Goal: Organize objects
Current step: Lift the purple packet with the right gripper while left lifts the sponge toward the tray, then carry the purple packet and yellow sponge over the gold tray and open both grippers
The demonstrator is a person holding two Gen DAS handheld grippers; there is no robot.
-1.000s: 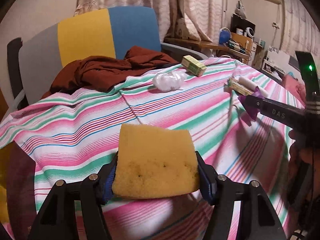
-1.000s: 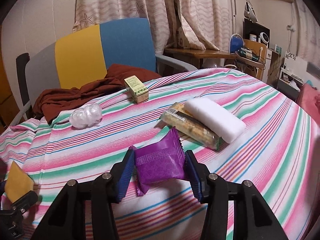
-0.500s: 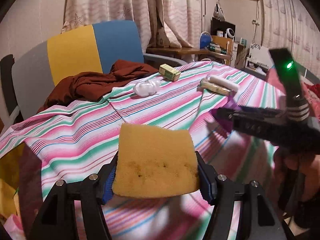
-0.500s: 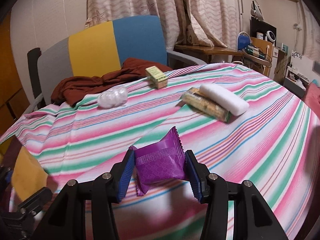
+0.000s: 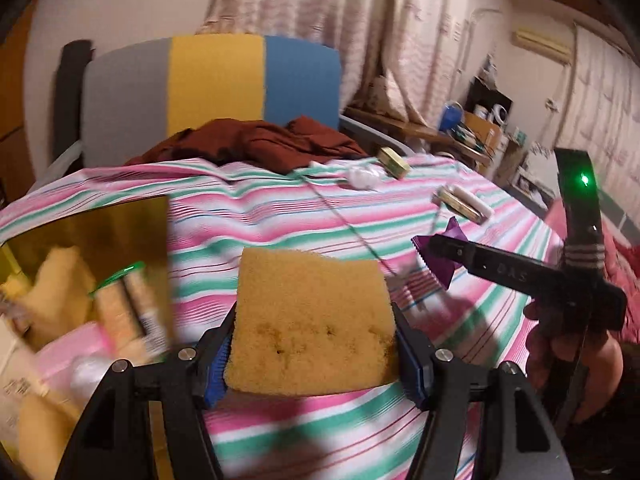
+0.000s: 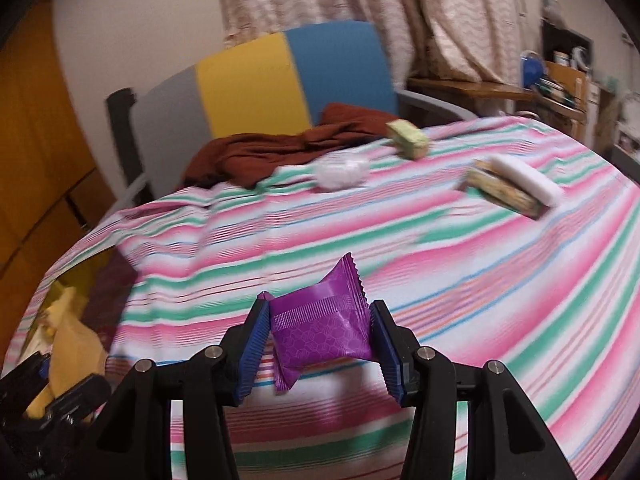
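Left wrist view: the left gripper (image 5: 312, 356) squeezes the yellow sponge (image 5: 310, 320) above the table's near-left edge; the yellow bin (image 5: 86, 264) sits just left. The right gripper (image 6: 320, 344) pinches the purple packet (image 6: 320, 330).

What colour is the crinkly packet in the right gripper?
Purple: the snack packet shows best in the right wrist view.

Right gripper (image 5: 436, 254) finger, right side of your left wrist view: you can read raised letters "DAS", seen upside down.
Packages on the striped cloth: print too blurred for you to read.
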